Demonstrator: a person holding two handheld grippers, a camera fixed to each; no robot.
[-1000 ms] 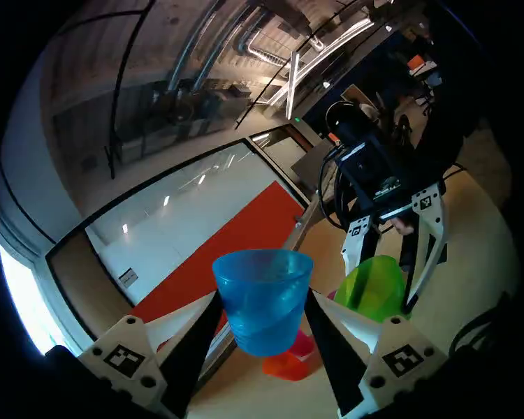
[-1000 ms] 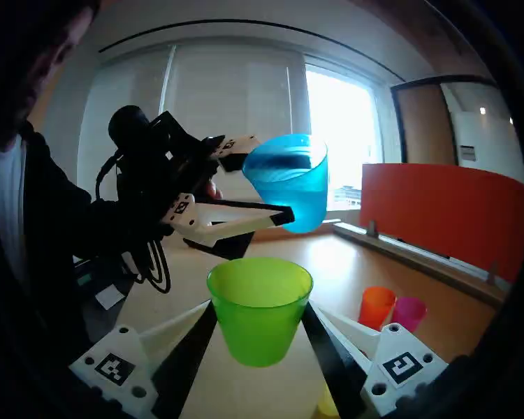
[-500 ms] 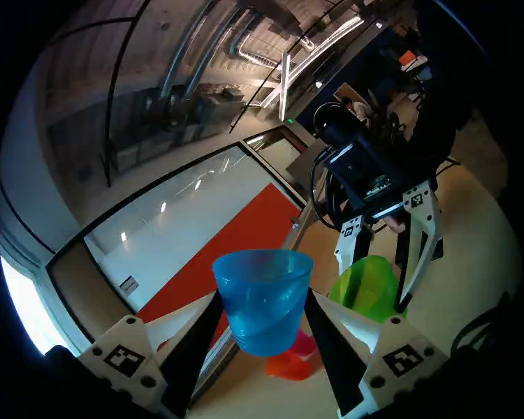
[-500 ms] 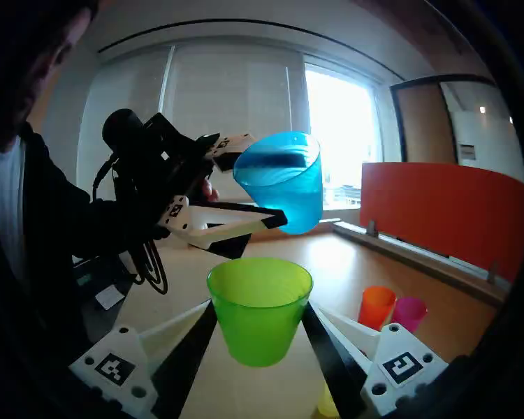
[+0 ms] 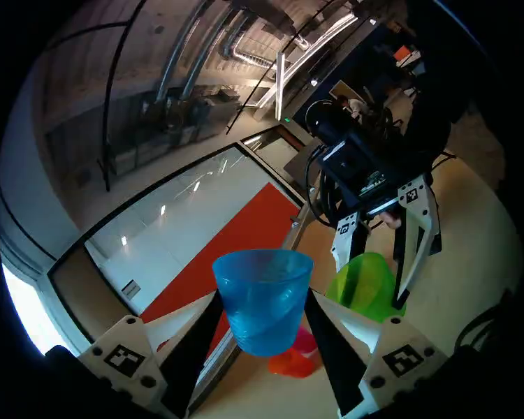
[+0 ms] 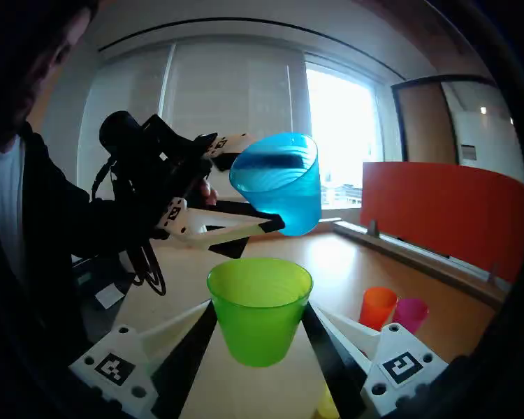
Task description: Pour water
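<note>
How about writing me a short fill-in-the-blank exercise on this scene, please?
1. The left gripper is shut on the ___ cup.
2. The green cup is held by the ___ gripper.
3. Beside the orange cup on the table stands a ___ cup.
Missing words: blue; right; pink.

The blue cup (image 5: 263, 304) is translucent plastic with faint ribs around its wall, wider at the mouth than at the base. It sits clamped between the jaws of the left gripper (image 5: 263, 297), lifted clear of the counter (image 6: 346, 269). In the right gripper view it is tilted, its mouth leaning toward the green cup (image 6: 260, 307) just below it. Whether it holds water cannot be told. The green cup is a translucent lime tumbler, upright and open-mouthed, gripped by the right gripper's (image 6: 260, 311) jaws above the counter.
</note>
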